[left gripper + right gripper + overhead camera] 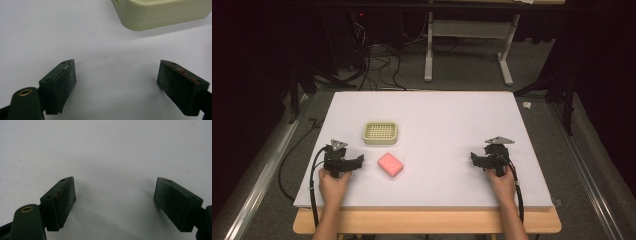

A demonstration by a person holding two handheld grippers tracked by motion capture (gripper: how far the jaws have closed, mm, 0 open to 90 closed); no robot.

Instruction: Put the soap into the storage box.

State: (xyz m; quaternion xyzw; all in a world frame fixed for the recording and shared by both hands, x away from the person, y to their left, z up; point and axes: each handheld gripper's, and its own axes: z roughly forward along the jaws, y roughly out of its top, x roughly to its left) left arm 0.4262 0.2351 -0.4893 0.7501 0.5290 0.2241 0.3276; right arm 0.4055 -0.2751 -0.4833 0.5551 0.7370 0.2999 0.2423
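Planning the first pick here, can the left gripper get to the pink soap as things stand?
Probably yes. The left gripper sits on the white table just left of the soap, jaws open and empty, with bare table between them. The cream dish lies farther back, out of the way.

A white surface (437, 115) carries two things – a cream slotted dish (380, 133) and a pink soap bar (390, 164). The bar lies near the dish, at its five o'clock.
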